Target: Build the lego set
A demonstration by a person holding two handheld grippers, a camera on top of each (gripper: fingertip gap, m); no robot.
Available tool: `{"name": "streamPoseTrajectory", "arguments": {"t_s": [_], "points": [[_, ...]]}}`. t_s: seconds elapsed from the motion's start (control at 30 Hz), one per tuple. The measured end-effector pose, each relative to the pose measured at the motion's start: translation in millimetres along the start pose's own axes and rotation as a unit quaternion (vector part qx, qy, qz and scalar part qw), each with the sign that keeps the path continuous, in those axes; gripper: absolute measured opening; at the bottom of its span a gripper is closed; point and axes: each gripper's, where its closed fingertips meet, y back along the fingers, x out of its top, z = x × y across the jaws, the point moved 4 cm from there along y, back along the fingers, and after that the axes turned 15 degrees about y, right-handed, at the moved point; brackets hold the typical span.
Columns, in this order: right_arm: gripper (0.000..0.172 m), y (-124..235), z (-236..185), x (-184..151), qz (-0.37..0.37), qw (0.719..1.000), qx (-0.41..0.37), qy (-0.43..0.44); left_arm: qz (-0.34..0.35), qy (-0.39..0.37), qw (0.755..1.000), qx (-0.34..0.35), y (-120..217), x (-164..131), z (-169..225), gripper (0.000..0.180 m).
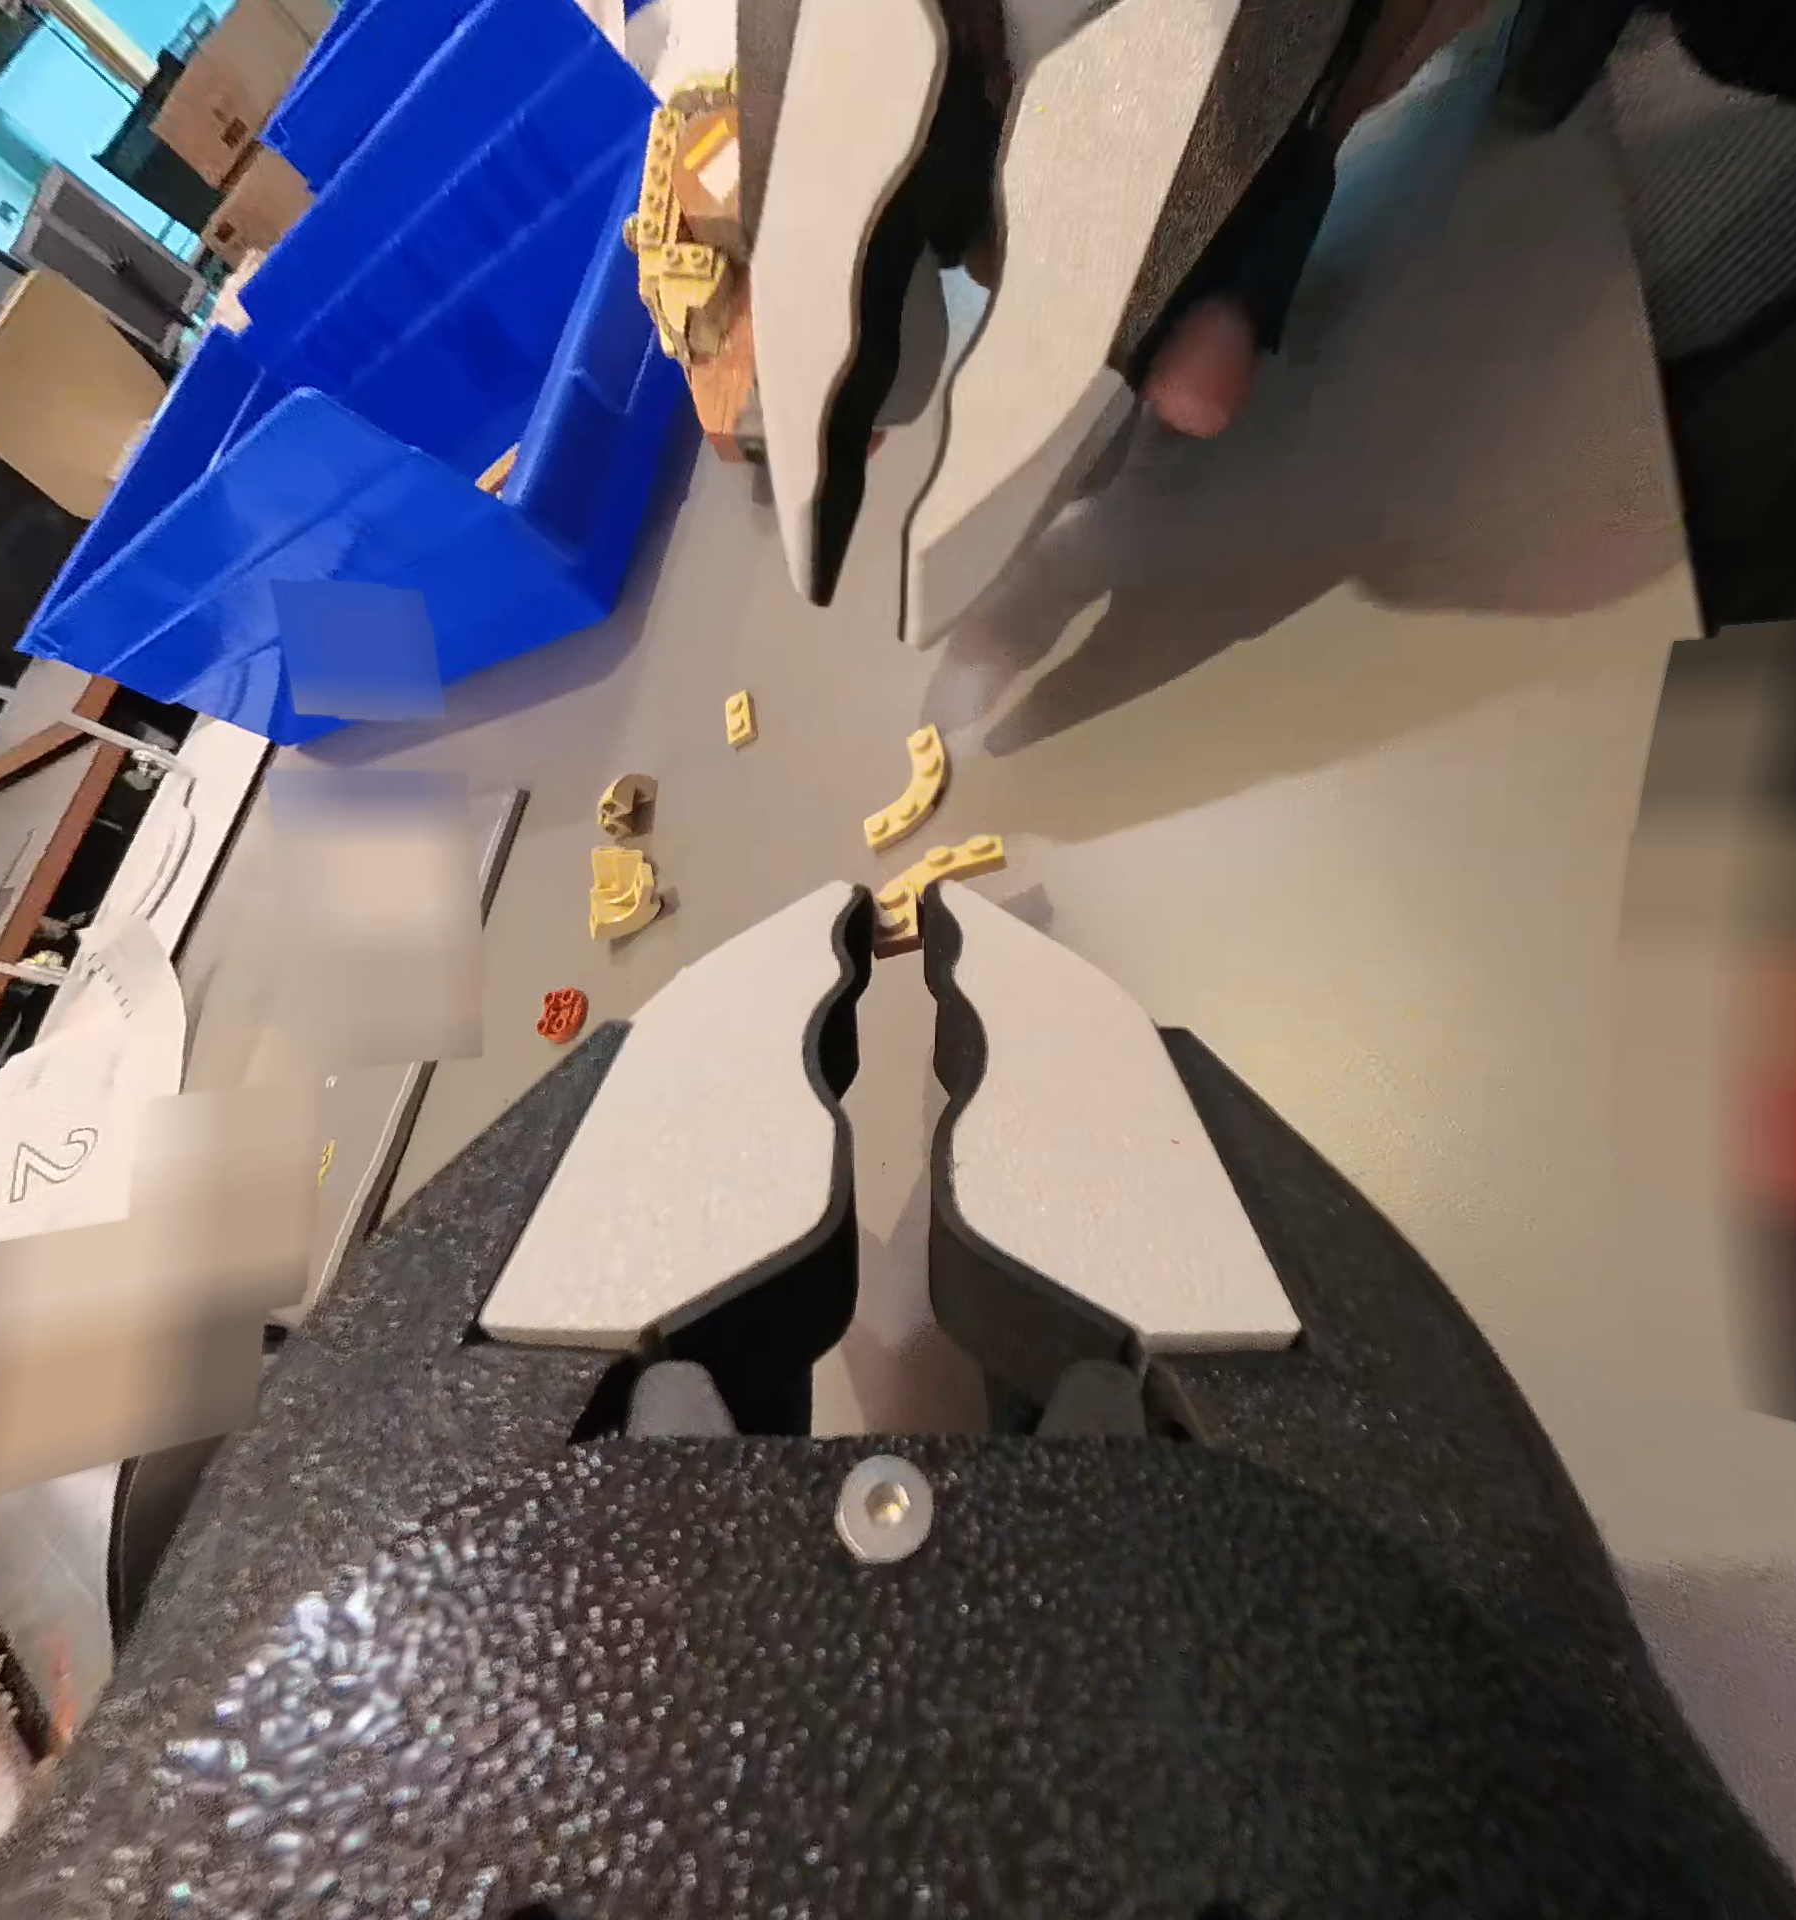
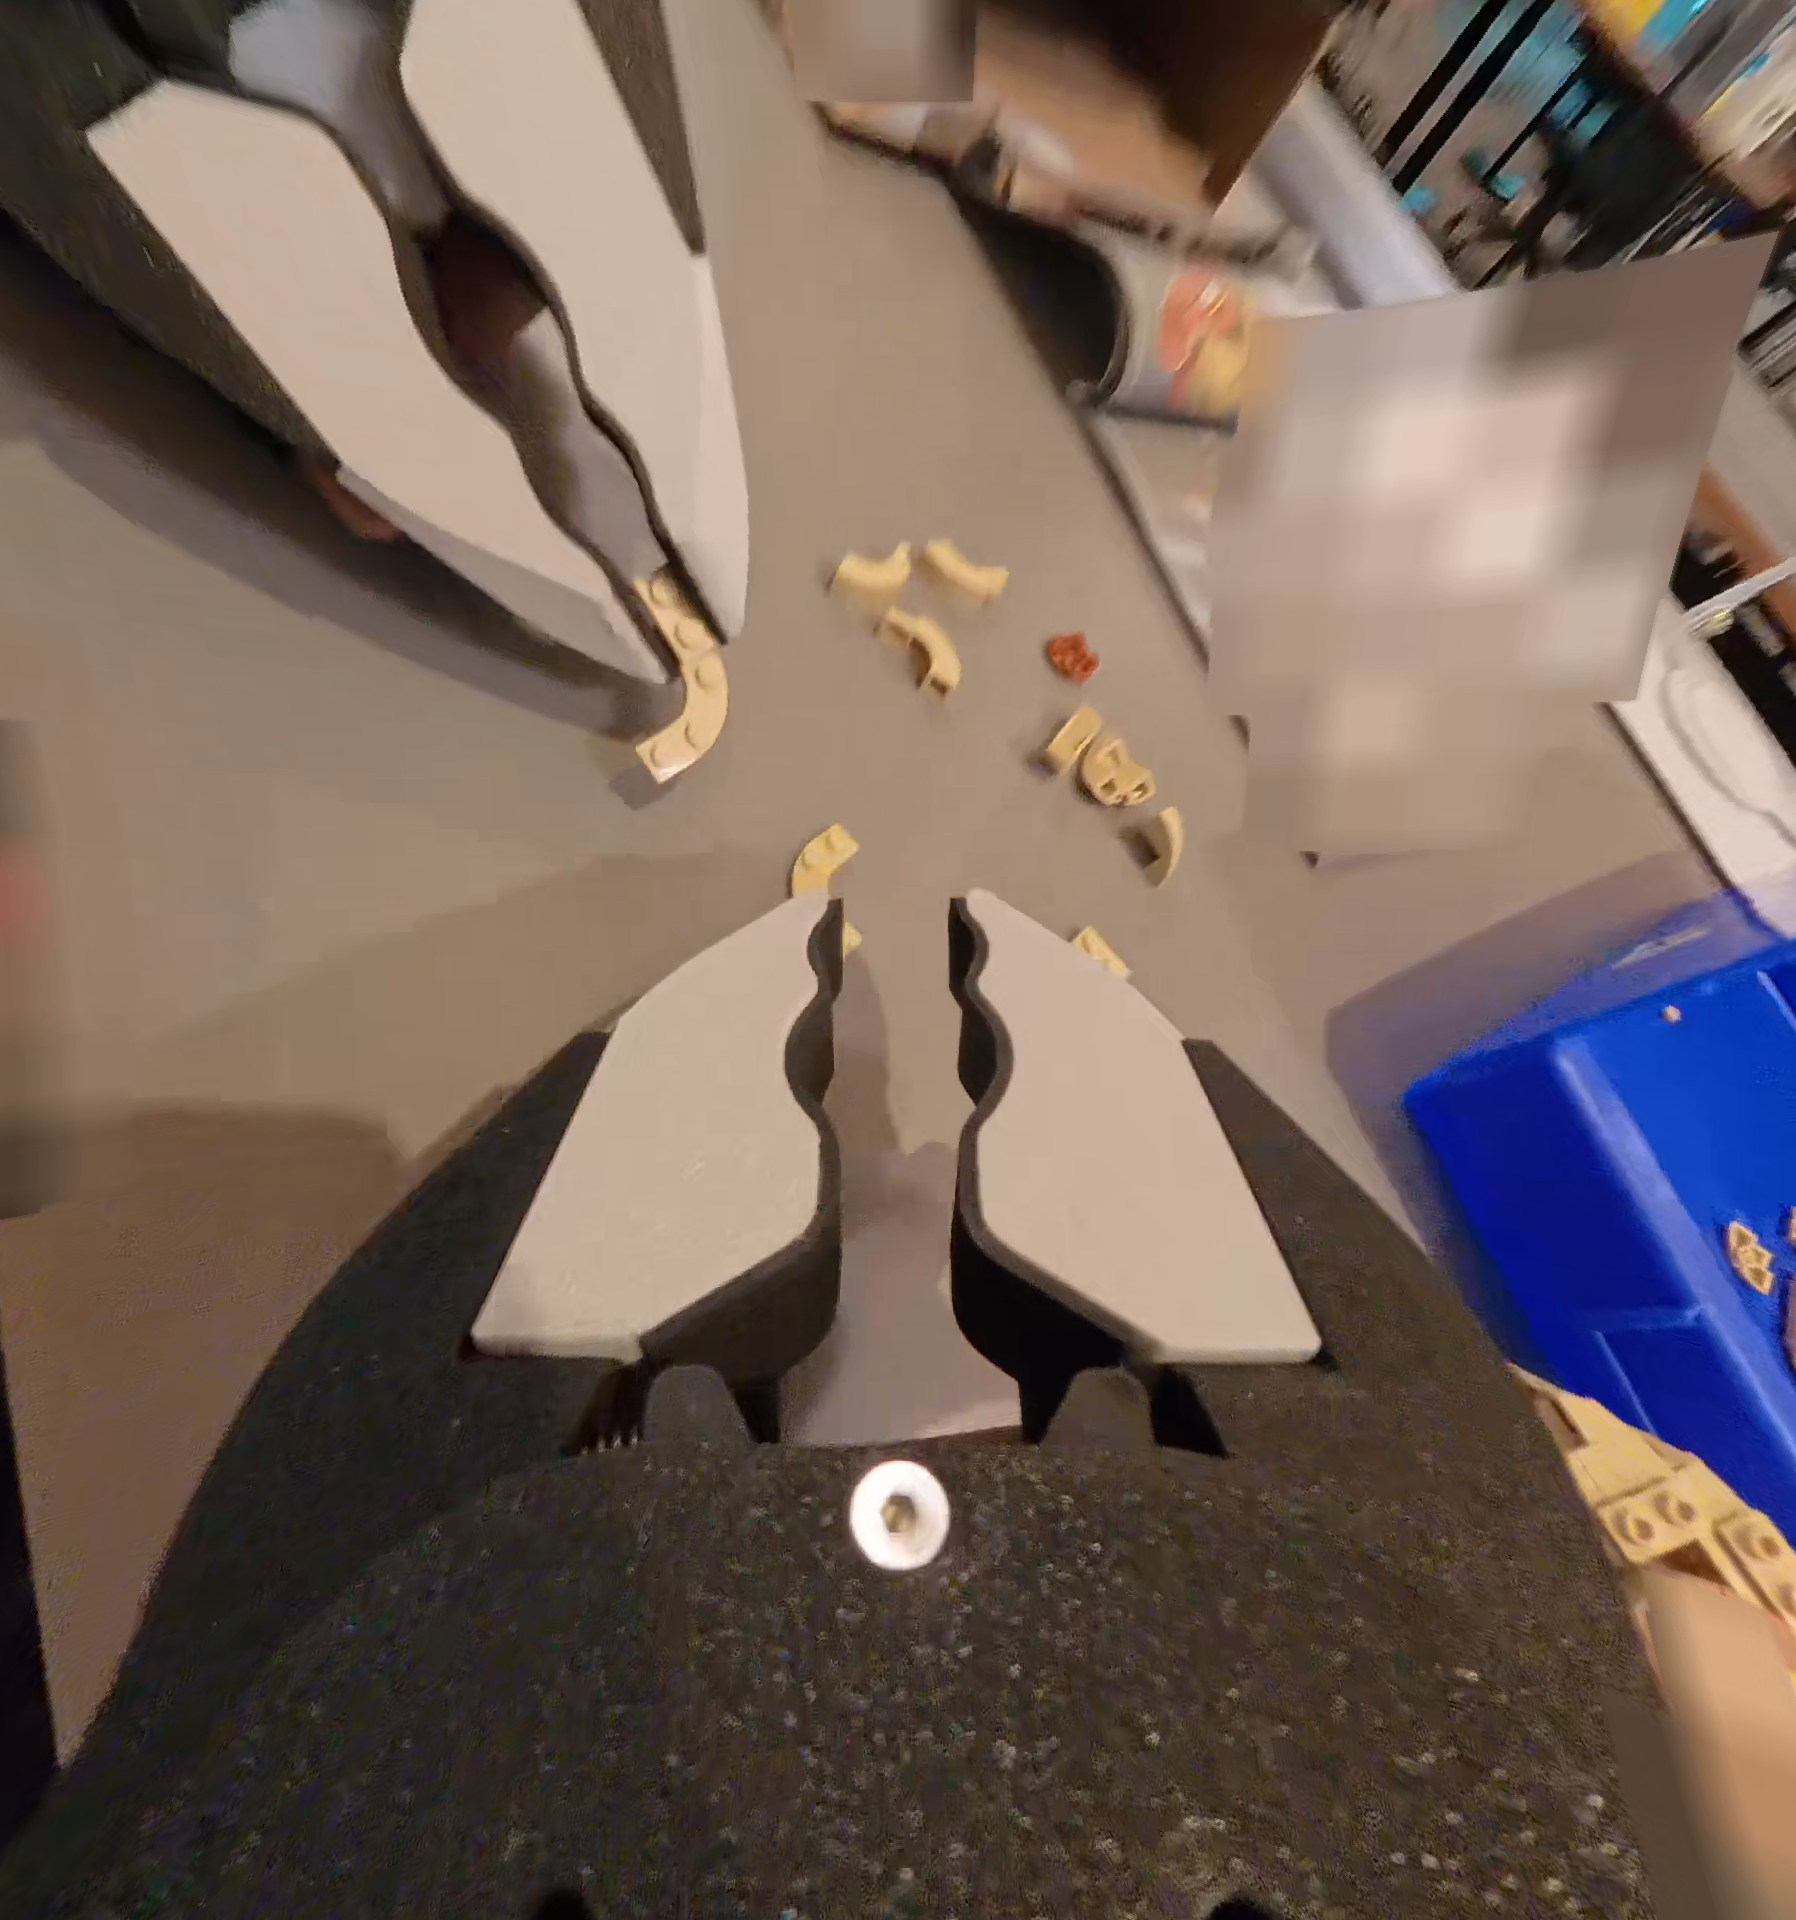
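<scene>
Grey table | left gripper jaws clamp curved tan plate (apparently lifted) | right gripper jaws apart, bare

Only one white paper sheet at the left edge of the left wrist view bears a legible outlined numeral. Everything else is blurred or unmarked.

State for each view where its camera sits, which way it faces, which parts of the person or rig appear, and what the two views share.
Left wrist view: mounted on the left gripper, looking along its fingers over the grey table; its tips pinch a tan curved plate. The right gripper and a fingertip show opposite.
Right wrist view: mounted on the right gripper, jaws apart with nothing between, facing the left gripper.
Shared: both grippers, held plate, orange round piece, blue bins.
</scene>
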Motion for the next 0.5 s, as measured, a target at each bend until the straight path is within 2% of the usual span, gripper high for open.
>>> {"name": "streamPoseTrajectory", "arguments": {"t_s": [0.1, 0.33, 0.47, 0.5], "points": [[0.019, -9.8, -2.8, -0.7, -0.032, 0.998, 0.048, 0.006, -0.032, -0.006, 0.999, 0.01, -4.4, -6.4, -1.2, 0.009], [0.026, -26.3, -4.8, -6.1, -0.077, 0.988, 0.134, -0.027, -0.043, 0.019, 0.999, 0.005, -4.2, -8.0, -4.5, 0.009], [0.007, -30.0, -10.3, -1.8, -0.072, 0.982, 0.166, -0.046, -0.05, 0.035, 0.998, -0.003, -4.9, -8.5, -6.1, 0.009], [0.007, -30.7, -10.5, -1.3, -0.071, 0.983, 0.165, -0.048, -0.051, 0.037, 0.998, -0.004, -5.0, -8.6, -6.4, 0.009]]}}
